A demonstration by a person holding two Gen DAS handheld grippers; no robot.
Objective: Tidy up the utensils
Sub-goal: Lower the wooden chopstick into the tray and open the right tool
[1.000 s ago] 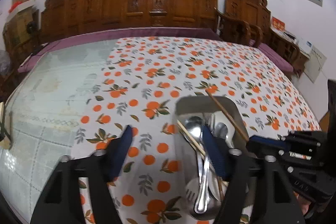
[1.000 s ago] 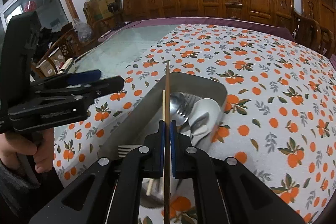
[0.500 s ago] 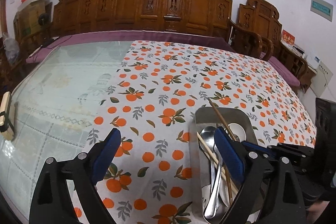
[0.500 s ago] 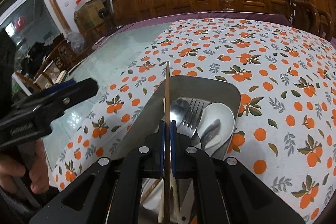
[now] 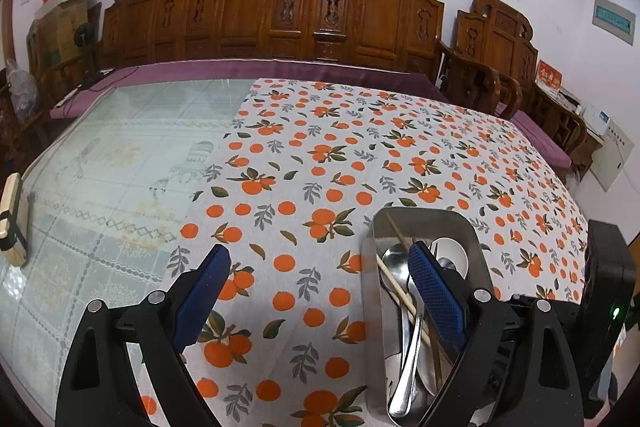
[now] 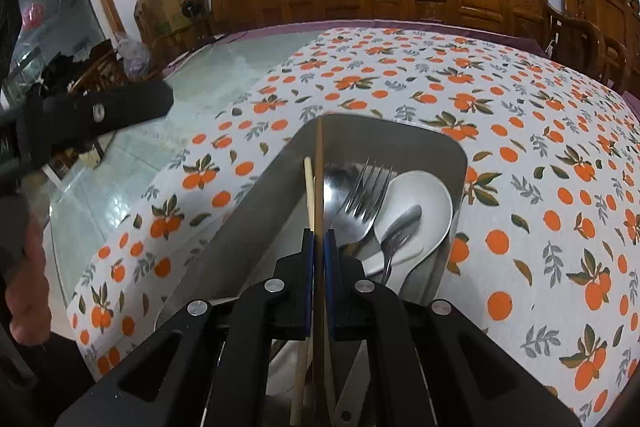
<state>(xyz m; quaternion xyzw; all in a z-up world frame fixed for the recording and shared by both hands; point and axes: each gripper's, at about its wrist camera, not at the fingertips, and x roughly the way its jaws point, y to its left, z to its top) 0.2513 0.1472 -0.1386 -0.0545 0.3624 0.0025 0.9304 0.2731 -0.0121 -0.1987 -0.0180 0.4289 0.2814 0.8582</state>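
Utensils lie heaped in a stainless steel tray (image 6: pixel 256 211) that sits on the orange-print tablecloth (image 6: pixel 520 131) covering the right part of the counter; the left part shows bare glass (image 5: pixel 104 163) over a pale patterned cloth. Inside the tray are a metal fork (image 6: pixel 366 187), a white ceramic soup spoon (image 6: pixel 420 203), a large metal spoon (image 6: pixel 334 187) and a smaller metal spoon (image 6: pixel 400 227) resting in the white one, plus a pale wooden chopstick (image 6: pixel 308 187) lying along the tray's left side.

The right gripper (image 6: pixel 319 239) has its jaws clenched on a dark brown chopstick (image 6: pixel 319 163), which runs straight ahead between the blue pads, its far tip over the tray's far rim. The pale chopstick lies just beside it, to the left.

The left gripper (image 5: pixel 316 267) has just been opening its jaws, and they stand released and wide with nothing between them; the left blue pad (image 5: pixel 204 291) hangs over the tablecloth, the right one over the tray's contents. In the right wrist view a person's hand (image 6: pixel 24 291) holds that gripper at the left edge. Carved wooden chairs (image 5: pixel 280 15) line the far side of the counter.
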